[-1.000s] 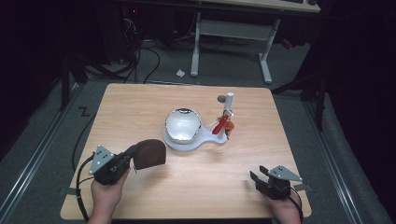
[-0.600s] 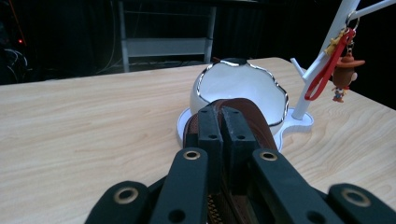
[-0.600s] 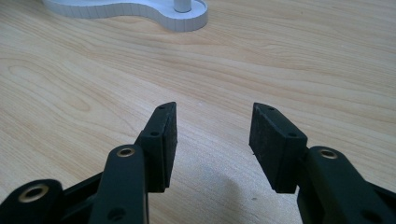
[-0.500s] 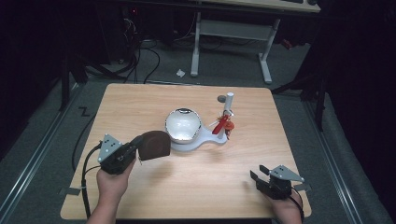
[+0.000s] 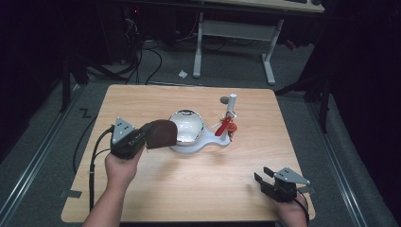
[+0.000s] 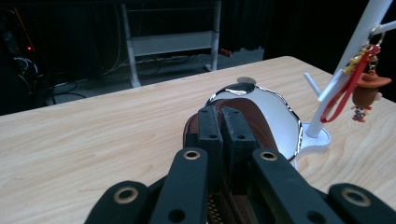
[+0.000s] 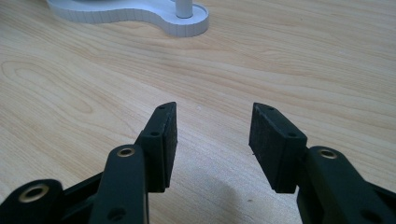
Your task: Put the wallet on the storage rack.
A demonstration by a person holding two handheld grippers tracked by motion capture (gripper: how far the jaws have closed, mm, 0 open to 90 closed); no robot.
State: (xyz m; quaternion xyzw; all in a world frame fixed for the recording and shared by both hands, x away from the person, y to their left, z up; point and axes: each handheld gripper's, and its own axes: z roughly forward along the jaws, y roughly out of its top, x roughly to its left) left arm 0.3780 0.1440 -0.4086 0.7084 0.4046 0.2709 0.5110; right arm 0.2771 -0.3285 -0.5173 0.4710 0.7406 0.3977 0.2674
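Note:
My left gripper (image 5: 149,136) is shut on a brown zipped pouch (image 5: 161,133), which it holds above the table against the left rim of a white, shiny-rimmed dish (image 5: 188,126). In the left gripper view the jaws (image 6: 223,126) pinch the pouch (image 6: 268,128) in front of the dish (image 6: 282,105). The dish shares a white base with an upright hook post (image 5: 231,109). A red keychain with a small hatted figure (image 5: 224,126) hangs from that post (image 6: 348,65). My right gripper (image 5: 261,175) rests open near the front right corner, with bare wood between its jaws (image 7: 212,135).
A small grey disc (image 5: 223,100) lies on the wooden table (image 5: 198,189) behind the post. The white base (image 7: 140,11) shows far ahead of the right gripper. Beyond the table's far edge are a dark floor, cables and a white desk frame (image 5: 234,30).
My left gripper has lifted the brown pouch and carried it rightward and away from the person, up to the dish's rim. The right gripper has stayed where it was.

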